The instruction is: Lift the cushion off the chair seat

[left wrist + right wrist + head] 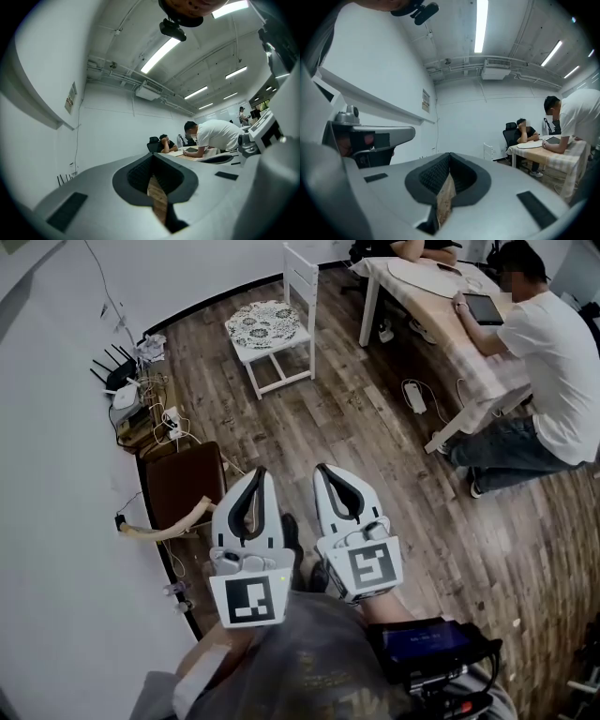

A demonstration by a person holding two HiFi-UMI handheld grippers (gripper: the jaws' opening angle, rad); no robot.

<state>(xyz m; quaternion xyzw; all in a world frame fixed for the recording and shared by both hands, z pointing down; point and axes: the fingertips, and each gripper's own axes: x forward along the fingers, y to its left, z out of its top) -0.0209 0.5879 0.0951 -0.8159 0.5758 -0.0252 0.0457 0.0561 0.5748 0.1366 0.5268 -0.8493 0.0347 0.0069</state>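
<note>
A round patterned cushion (266, 323) lies on the seat of a white wooden chair (298, 282) at the far side of the room, near the wall. Both grippers are held side by side close to the person's body, far short of the chair and pointing toward it. My left gripper (256, 472) has its tips together with nothing between them, as its own view shows (152, 157). My right gripper (324, 470) is likewise shut and empty (449, 154). In the right gripper view the chair (489, 151) is small and distant, and the cushion cannot be made out.
A long table (441, 296) stands at the back right with one person seated at a tablet (484, 308) and another at the far end. A power strip (414, 396) lies on the wood floor. Routers and cables (131, 390) and a brown box (183, 482) sit along the left wall.
</note>
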